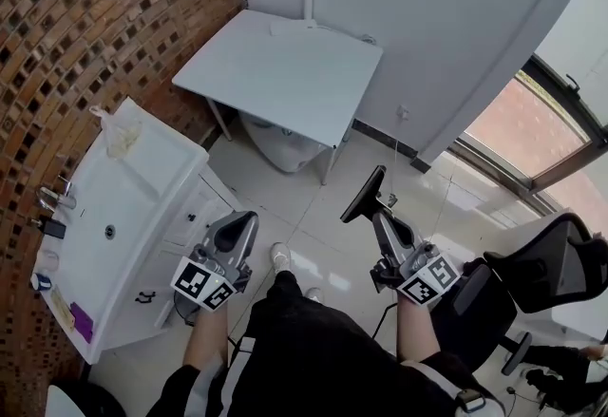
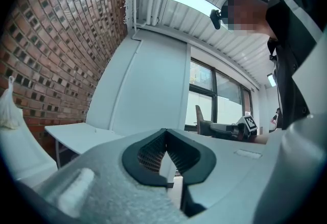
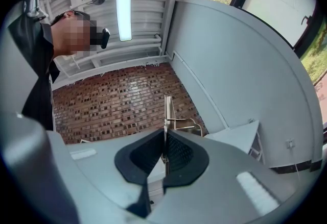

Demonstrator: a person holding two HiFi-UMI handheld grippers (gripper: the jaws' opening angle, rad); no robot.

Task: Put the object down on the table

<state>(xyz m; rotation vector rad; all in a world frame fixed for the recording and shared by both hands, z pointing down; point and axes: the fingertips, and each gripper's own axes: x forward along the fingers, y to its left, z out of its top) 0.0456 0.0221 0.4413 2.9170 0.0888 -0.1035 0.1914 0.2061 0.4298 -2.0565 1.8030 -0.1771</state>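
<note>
We see a white washbasin (image 1: 142, 187) along the brick wall (image 1: 104, 16), a plastic bag (image 1: 121, 132) on its corner, and at right a black chair (image 1: 556, 258) near the window (image 1: 527, 125).

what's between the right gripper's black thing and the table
Only bare floor tiles, in the head view; the black object in the right gripper is short of the table.
</note>
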